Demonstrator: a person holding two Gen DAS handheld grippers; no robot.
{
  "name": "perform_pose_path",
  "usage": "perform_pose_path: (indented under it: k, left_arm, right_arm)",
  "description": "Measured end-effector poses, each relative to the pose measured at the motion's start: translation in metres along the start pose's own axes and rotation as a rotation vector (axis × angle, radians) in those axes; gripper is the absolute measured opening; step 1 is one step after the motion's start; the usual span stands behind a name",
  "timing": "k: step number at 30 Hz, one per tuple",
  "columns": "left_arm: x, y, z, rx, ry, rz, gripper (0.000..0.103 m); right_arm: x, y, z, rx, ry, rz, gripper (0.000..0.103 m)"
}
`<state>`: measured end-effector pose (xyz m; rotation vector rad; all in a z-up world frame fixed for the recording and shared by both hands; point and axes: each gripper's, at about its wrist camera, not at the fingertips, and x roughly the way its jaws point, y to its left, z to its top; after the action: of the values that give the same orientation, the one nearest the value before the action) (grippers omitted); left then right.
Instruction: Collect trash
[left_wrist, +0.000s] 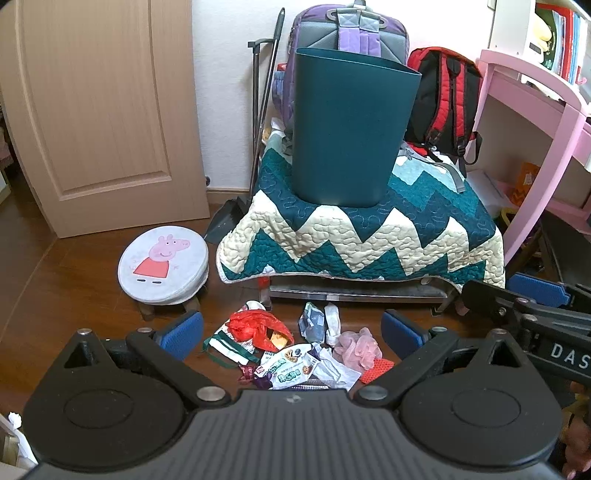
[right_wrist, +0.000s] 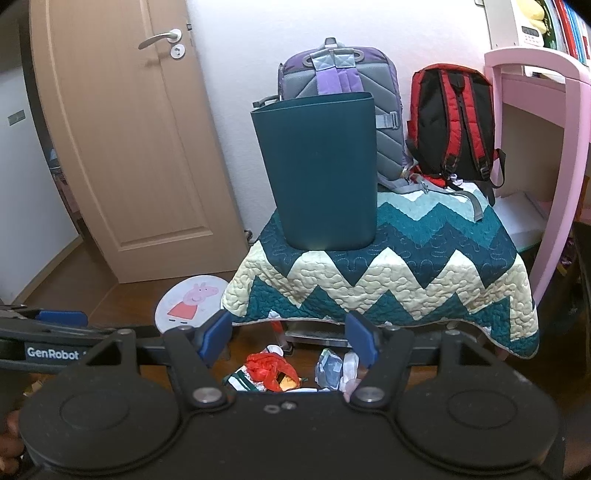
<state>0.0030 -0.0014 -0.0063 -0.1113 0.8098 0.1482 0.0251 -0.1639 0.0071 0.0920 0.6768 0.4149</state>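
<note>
Here one quilt-covered table (left_wrist: 369, 236) carries one teal bin (left_wrist: 347, 133) and two backpacks (left_wrist: 443, 103). Below, one trash pile (left_wrist: 291, 350) lies on the floor. The left gripper (left_wrist: 291, 332) and right gripper (right_wrist: 290, 341) hover above it, fingers spread, empty.

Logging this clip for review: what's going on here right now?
A person holds two grippers above a trash pile on the wooden floor. The left gripper and right gripper are both open and empty. The teal bin stands upright on the quilted bench. Nothing is picked up yet.
</note>
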Motion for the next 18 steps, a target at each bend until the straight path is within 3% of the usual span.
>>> perform_pose_path:
  k: [18]
  left_arm:
    - [-0.0015,0.0021,0.0014,0.010,-0.009,-0.030,0.103]
  right_arm:
    - [-0.0039,0.0042,0.0019,-0.019,-0.014,0.000,0.068]
